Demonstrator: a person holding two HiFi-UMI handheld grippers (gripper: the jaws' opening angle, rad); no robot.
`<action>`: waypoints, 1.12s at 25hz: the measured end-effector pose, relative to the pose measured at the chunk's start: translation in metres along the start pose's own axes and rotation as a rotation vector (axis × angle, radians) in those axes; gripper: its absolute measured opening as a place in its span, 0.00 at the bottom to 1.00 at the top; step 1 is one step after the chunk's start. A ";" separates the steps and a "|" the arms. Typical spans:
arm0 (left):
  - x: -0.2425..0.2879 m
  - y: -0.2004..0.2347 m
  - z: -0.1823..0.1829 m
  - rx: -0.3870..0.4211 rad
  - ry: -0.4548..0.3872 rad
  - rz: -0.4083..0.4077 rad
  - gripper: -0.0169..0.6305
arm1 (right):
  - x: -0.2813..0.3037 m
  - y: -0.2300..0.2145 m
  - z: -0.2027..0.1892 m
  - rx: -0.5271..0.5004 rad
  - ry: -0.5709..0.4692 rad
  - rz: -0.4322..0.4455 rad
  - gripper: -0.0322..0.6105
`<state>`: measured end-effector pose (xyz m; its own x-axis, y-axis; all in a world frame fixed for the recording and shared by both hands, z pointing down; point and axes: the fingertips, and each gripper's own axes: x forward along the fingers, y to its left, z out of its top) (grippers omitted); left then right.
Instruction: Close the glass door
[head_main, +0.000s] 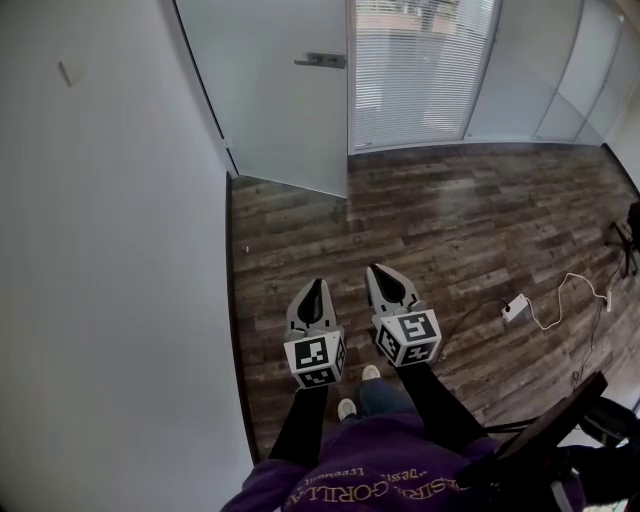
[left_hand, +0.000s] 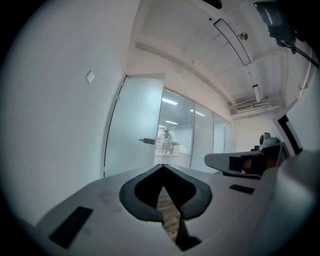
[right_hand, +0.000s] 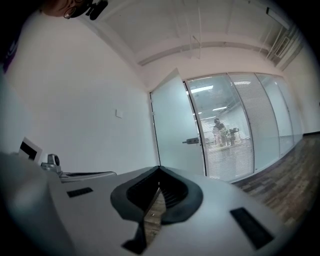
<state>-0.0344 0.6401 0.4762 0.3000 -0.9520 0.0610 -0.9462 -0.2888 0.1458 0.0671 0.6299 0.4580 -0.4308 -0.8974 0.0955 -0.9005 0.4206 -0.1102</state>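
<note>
The frosted glass door (head_main: 280, 100) stands open at the far end of the wood floor, swung out from the left wall, with a metal handle (head_main: 322, 60) near its free edge. My left gripper (head_main: 316, 284) and right gripper (head_main: 377, 268) are side by side well short of the door, both pointing toward it, both shut and holding nothing. In the left gripper view the door (left_hand: 135, 125) and handle (left_hand: 147, 141) lie straight beyond my left gripper (left_hand: 161, 166). The right gripper view shows the door (right_hand: 172, 130) and handle (right_hand: 191, 141) beyond my right gripper (right_hand: 159, 169).
A white wall (head_main: 110, 250) with a switch plate (head_main: 70, 72) runs along the left. A glass partition with blinds (head_main: 420, 70) closes the far side. A white power adapter (head_main: 515, 307) with a cable lies on the floor at right, near dark equipment (head_main: 560, 420).
</note>
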 end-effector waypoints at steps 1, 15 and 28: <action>0.007 0.003 0.000 -0.004 0.001 0.003 0.03 | 0.007 -0.003 0.001 -0.001 0.001 0.002 0.04; 0.145 0.036 0.027 -0.009 -0.024 0.086 0.03 | 0.139 -0.070 0.034 -0.015 0.004 0.084 0.04; 0.234 0.064 0.034 -0.008 -0.022 0.125 0.03 | 0.228 -0.113 0.046 -0.004 0.010 0.129 0.04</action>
<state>-0.0293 0.3955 0.4658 0.1771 -0.9825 0.0573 -0.9750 -0.1673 0.1462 0.0730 0.3717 0.4470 -0.5438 -0.8343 0.0903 -0.8377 0.5332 -0.1184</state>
